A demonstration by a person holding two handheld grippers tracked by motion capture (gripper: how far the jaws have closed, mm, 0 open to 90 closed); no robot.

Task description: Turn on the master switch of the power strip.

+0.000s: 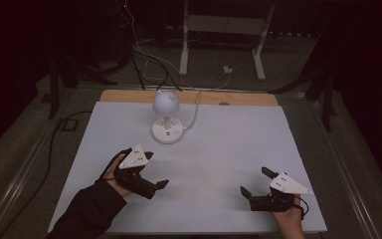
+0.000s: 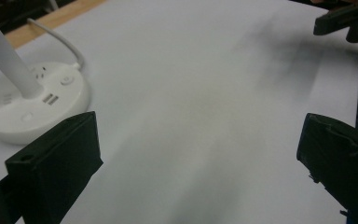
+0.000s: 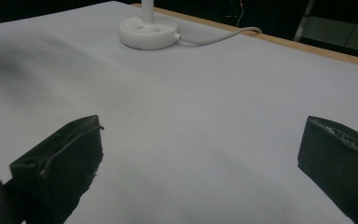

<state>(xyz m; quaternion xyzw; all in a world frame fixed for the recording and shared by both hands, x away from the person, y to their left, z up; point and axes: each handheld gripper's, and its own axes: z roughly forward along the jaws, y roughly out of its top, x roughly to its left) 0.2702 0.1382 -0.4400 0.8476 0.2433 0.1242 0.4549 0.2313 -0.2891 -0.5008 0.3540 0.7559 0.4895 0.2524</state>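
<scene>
- The tabletop (image 1: 219,149) is covered by a white sheet, with a strip of bare wood along its far edge; the high view takes in the whole of it, plus the dark floor beyond with a tangle of cables (image 1: 144,55) and a white metal frame (image 1: 224,30).
- A white desk lamp (image 1: 167,117) stands near the far edge, left of centre, with a round head on a thin stem over a round base. The high view shows the head. The left gripper view shows the base (image 2: 32,105) close up, with sockets and a button on its top face. The right gripper view shows the base (image 3: 148,30) farther off, with its white cord (image 3: 219,36) running toward the wooden edge.
- The left hand-held gripper (image 1: 154,170) hovers at the near left, held by a hand (image 1: 113,172) in a dark sleeve; its jaws stand wide apart with nothing between them.
- The right hand-held gripper (image 1: 255,181) sits at the near right, well apart from the left one, with its jaws spread wide and empty. Its jaw tip also shows in the upper right corner of the left gripper view.
- There is no container on the tabletop.
</scene>
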